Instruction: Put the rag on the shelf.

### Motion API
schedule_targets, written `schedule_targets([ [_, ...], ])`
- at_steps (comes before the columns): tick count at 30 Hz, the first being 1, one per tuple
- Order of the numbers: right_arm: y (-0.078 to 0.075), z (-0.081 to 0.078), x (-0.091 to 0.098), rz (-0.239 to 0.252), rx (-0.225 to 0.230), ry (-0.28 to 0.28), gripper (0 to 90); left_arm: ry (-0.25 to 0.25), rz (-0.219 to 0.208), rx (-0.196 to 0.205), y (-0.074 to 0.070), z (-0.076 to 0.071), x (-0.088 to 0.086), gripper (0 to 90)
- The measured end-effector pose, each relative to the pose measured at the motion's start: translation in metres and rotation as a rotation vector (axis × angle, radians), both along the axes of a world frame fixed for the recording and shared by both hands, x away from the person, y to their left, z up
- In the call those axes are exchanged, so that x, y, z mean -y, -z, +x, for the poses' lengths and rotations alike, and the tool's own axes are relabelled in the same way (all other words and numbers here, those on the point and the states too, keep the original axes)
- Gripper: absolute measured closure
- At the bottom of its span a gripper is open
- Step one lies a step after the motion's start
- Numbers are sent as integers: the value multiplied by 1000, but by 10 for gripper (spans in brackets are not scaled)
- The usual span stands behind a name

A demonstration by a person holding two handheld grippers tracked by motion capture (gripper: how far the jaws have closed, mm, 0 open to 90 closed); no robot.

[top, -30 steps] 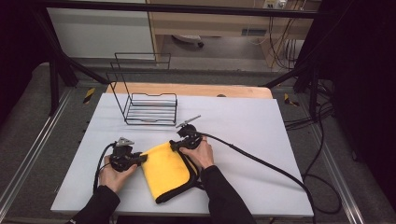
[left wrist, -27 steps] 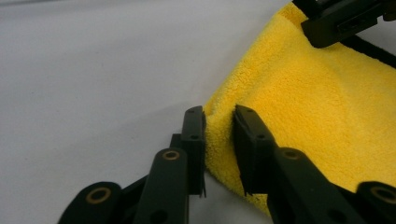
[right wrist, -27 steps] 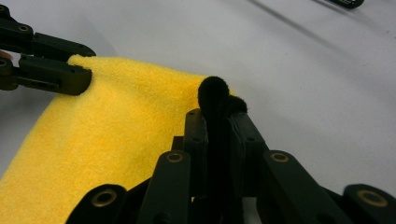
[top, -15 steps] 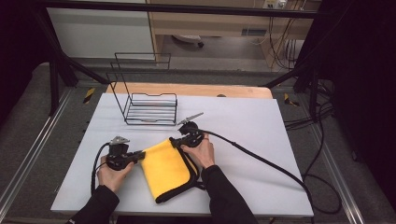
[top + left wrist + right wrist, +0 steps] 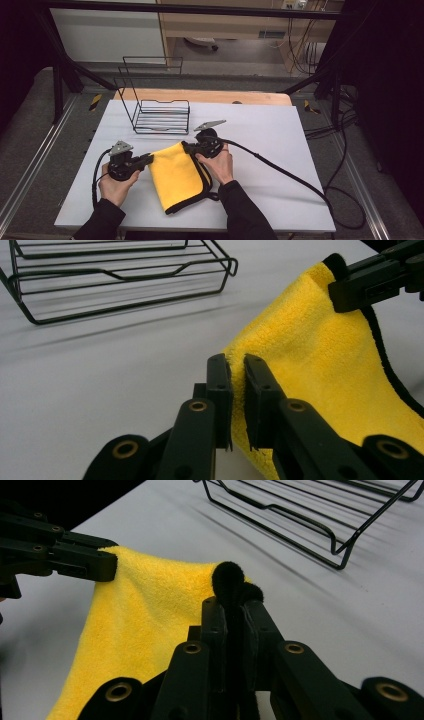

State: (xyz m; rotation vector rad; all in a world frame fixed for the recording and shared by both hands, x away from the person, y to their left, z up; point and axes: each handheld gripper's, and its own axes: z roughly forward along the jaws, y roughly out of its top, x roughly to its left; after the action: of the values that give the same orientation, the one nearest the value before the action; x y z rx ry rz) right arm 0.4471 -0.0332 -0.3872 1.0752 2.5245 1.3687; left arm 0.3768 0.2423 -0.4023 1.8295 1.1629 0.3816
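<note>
Cloth, yellow microfibre w/ black edging (image 5: 177, 177), lies on white tabletop (image 5: 270, 135) near front edge, between both hands; far edge lifted off surface, rest still draped on table. Left gripper (image 5: 148, 159) jaws have just been closing, now pinch cloth's left far corner, fabric squeezed between pads in left gripper view; right gripper (image 5: 186, 146) jaws likewise just closing, now clamped on black-trimmed right far corner (image 5: 227, 580). Black wire rack (image 5: 157, 112) stands farther back on table, apart from cloth.
</note>
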Motion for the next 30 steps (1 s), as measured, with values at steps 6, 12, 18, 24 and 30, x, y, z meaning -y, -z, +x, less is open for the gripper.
schedule_targets([
  [6, -11, -8, 3, 19, 49, 11, 823, 12, 3, 46, -14, -4, 2, 825],
  [12, -22, -16, 7, 33, 99, 25, 823, 18, 12, 89, -26, -6, 6, 825],
  [18, -30, -22, 11, 63, 134, 38, 823, 23, 2, 119, -35, -7, 7, 825],
  [24, -40, -28, 15, 89, 182, 55, 823, 28, -1, 165, -49, -9, 10, 825],
  [30, -50, -33, 19, 129, 226, 72, 824, 24, -19, 207, -61, -10, 11, 824],
])
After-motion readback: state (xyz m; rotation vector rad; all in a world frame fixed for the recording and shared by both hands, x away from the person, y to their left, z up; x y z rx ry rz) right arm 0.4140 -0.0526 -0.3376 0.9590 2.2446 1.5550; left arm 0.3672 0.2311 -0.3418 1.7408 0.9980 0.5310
